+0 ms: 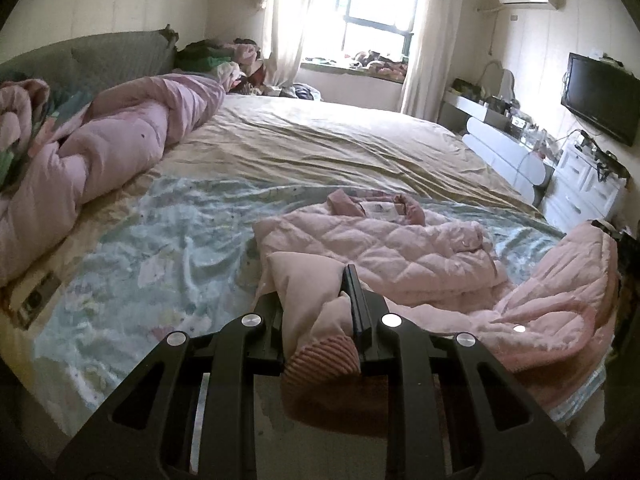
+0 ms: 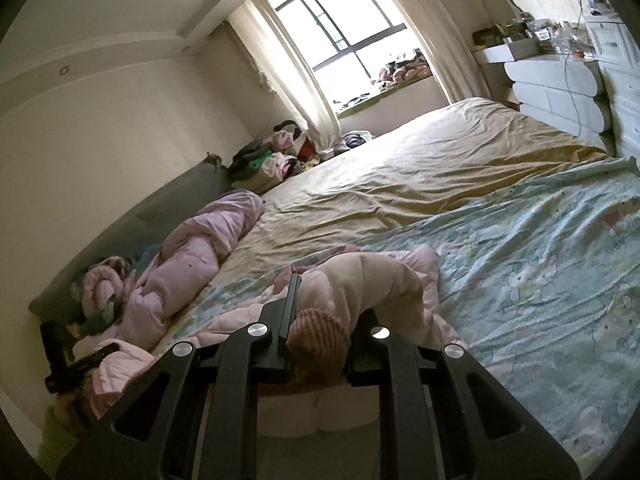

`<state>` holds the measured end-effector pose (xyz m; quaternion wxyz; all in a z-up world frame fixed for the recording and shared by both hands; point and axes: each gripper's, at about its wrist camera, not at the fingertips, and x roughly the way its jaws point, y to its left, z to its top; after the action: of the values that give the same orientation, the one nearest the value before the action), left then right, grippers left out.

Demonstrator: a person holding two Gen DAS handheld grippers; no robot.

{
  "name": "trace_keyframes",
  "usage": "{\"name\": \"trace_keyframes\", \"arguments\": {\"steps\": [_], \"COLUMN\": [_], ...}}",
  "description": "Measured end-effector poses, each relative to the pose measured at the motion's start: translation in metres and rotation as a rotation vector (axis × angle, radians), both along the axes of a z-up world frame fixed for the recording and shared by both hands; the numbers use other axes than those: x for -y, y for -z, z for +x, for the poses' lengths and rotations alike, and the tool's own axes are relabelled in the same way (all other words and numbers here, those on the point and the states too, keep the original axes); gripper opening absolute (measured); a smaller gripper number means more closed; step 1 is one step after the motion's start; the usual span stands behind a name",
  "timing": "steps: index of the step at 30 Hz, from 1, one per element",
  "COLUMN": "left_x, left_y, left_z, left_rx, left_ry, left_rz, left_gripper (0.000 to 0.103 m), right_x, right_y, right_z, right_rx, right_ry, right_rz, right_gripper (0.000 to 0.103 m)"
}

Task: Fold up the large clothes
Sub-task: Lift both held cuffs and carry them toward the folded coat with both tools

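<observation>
Currently both grippers pinch ribbed cuffs of a pink quilted jacket lying low and centre on the bed: the left gripper has its fingers closed on one sleeve, the right gripper on the other. Folding looks barely begun; the body lies rumpled. A white collar label is unreadable.

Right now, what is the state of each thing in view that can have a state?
Left gripper: shut on the pink jacket's sleeve.
Right gripper: shut on the other sleeve.
Pink jacket: partly folded, body lying on the bed.
Pink duvet: bunched up beside the headboard.
Curtains: drawn open.
TV: off.
</observation>
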<state>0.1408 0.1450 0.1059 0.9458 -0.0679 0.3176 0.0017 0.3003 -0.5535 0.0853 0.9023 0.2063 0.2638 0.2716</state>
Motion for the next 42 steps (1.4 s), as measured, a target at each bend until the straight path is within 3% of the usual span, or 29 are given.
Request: {"name": "trace_keyframes", "arguments": {"steps": [9, 26, 34, 42], "left_x": [-0.008, -0.027, -0.037, -0.04], "left_y": [-0.001, 0.016, 0.041, 0.077], "left_z": [0.03, 0.1, 0.142, 0.169], "left_rx": [0.021, 0.014, -0.007, -0.049], "left_ry": [-0.015, -0.07, -0.108, -0.134], "left_rz": [0.005, -0.006, -0.005, 0.022], "left_gripper": [0.015, 0.015, 0.017, 0.017], "right_x": [-0.008, -0.022, -0.027, -0.052], "right_y": [0.002, 0.022, 0.044, 0.068], "right_z": [0.032, 0.108, 0.142, 0.172], "right_rx": [-0.014, -0.122, -0.17, -0.201], "right_ry": [0.048, 0.137, 0.178, 0.208], "right_rz": [-0.02, -0.004, -0.017, -0.091], "right_gripper": [0.016, 0.016, 0.016, 0.018]}}
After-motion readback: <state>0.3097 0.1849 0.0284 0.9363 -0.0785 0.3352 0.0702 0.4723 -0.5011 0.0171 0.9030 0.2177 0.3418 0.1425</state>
